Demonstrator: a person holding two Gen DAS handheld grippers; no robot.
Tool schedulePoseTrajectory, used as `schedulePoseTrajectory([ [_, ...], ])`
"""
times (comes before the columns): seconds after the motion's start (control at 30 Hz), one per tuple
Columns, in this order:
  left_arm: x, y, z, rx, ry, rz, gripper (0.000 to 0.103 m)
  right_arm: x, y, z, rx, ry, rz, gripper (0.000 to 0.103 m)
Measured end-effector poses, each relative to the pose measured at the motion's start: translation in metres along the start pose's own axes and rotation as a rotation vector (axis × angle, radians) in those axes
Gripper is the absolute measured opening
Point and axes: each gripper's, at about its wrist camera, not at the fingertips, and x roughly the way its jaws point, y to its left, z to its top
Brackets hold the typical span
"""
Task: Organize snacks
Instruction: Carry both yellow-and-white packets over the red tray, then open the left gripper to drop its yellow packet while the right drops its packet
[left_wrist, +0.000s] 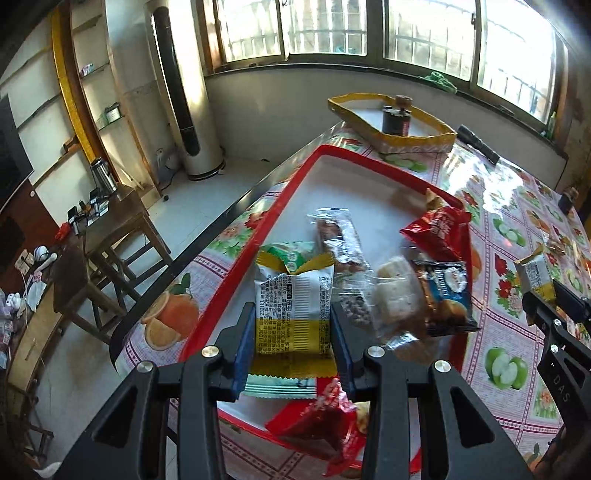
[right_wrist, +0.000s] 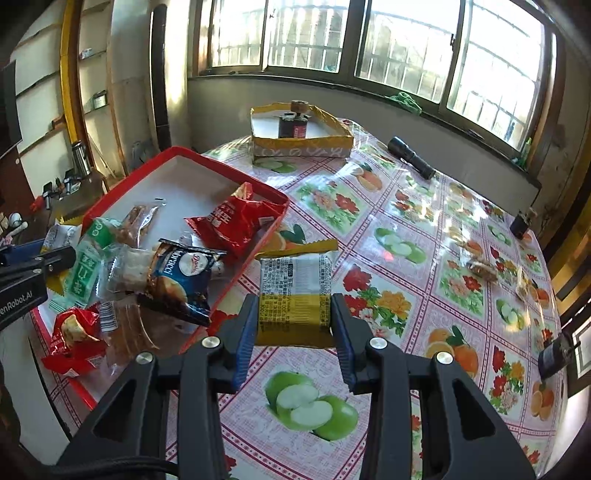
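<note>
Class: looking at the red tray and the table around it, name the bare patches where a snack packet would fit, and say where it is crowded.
Free: the red tray's far end, beyond the red bag; the tablecloth between tray, yellow box and flashlight. Crowded: the tray's near end, packets overlapping.

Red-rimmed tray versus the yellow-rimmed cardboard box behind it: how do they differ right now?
The red-rimmed tray is broader and nearer; the yellow-rimmed cardboard box is smaller and farther back. The tray holds a heap of wrapped snack packets; the box holds only a dark small bottle, no packets. Both are shallow, white inside and sit on the fruit-print tablecloth.
</note>
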Motion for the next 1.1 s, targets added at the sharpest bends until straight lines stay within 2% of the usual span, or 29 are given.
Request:
schedulePoseTrajectory([
  [0.17, 0.007, 0.006, 0.001, -0.011, 0.013, 0.015, 0.038, 0.003, 0.014, 0.007, -0.034, -0.011, 0.006, 0.041],
  [0.37, 0.018, 0.012, 0.004, -0.018, 0.031, 0.034, 0.038, 0.014, 0.033, 0.016, -0.054, -0.008, 0.074, 0.041],
  [0.63, 0.032, 0.022, 0.004, -0.033, 0.062, 0.060, 0.038, 0.038, 0.058, 0.029, -0.053, 0.031, 0.205, 0.041],
  [0.83, 0.035, 0.025, 0.005, -0.035, 0.055, 0.066, 0.038, 0.049, 0.076, 0.036, -0.069, 0.032, 0.248, 0.041],
  [1.1, 0.035, 0.020, 0.007, -0.022, 0.054, 0.065, 0.039, 0.061, 0.073, 0.043, -0.027, 0.042, 0.322, 0.041],
])
